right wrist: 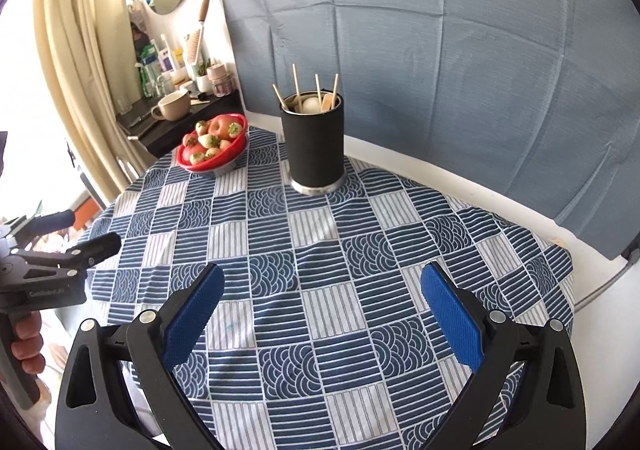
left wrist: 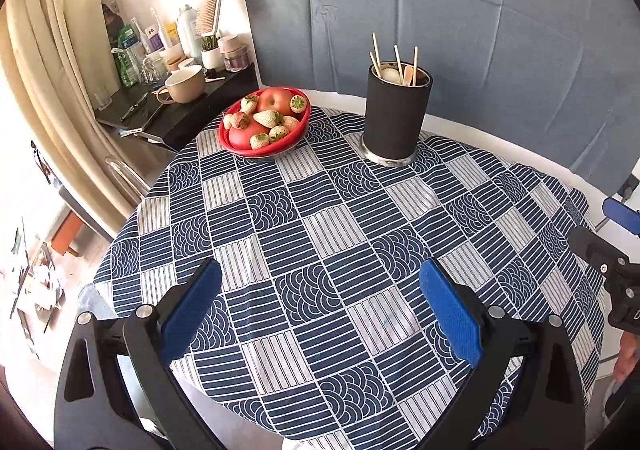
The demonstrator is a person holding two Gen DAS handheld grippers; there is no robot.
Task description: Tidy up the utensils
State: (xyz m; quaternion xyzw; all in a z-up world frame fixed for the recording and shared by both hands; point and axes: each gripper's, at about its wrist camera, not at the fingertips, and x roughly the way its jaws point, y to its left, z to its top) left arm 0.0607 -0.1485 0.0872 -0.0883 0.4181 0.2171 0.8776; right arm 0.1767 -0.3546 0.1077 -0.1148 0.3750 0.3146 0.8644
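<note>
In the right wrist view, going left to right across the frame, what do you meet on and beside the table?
Left gripper at the frame's left edge → beige mug on the side shelf → red fruit bowl → black utensil holder with chopsticks → blue backdrop cloth.
</note>
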